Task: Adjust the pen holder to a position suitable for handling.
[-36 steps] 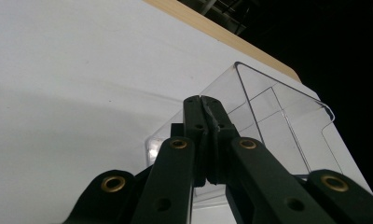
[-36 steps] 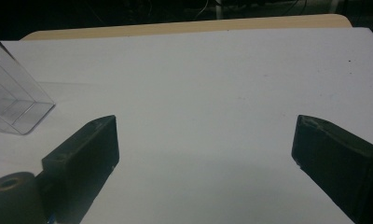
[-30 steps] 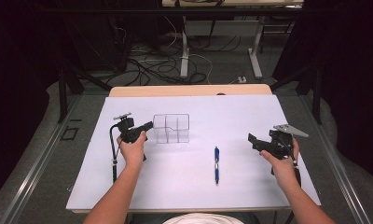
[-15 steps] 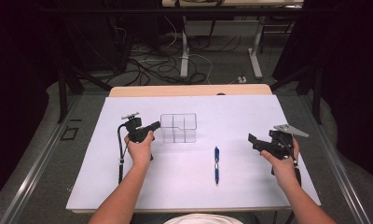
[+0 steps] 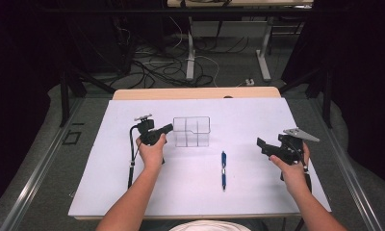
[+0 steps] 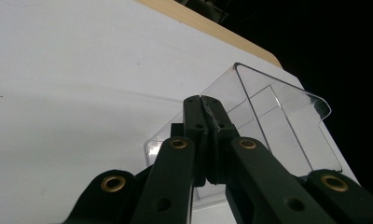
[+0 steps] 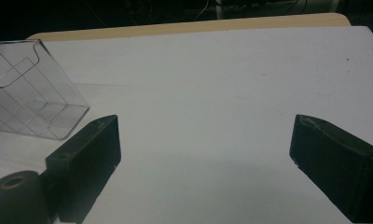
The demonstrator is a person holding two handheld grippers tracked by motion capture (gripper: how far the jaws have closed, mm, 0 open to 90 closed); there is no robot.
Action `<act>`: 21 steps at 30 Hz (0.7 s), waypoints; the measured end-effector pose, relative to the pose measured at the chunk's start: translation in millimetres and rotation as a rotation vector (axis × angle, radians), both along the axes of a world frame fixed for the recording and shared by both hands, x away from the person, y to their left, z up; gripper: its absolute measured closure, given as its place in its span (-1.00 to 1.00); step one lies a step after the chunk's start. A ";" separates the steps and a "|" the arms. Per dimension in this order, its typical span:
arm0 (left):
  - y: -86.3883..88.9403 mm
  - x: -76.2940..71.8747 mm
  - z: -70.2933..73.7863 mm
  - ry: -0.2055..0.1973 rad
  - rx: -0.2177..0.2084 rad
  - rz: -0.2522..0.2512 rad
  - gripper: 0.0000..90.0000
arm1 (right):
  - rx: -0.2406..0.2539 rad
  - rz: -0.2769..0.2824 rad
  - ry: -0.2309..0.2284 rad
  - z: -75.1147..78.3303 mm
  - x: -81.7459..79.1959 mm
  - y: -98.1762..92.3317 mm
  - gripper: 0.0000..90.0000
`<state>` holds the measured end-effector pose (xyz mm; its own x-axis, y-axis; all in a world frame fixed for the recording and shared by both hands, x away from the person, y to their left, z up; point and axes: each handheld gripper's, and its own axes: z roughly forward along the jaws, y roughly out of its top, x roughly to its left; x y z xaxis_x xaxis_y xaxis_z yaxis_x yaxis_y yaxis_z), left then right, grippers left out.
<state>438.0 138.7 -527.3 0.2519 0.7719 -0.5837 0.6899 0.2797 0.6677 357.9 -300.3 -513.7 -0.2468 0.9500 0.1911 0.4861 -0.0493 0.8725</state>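
White tabletop: left claw shut empty, now nearer clear box.

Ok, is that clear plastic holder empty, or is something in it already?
Empty. The clear holder shows bare compartments, with the white table visible through its walls, and the blue pen lies on the table beside it.

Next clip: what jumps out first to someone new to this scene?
A clear plastic holder stands mid-table on the white sheet, with the shut left hand-held gripper right at its side. A blue pen lies nearer the person, and the right hand-held gripper waits open.
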 end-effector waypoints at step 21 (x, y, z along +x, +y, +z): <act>-11.1 1.9 -2.7 -0.001 0.014 -0.036 1.00 | -0.002 0.000 -0.007 -0.2 -0.7 0.7 -0.82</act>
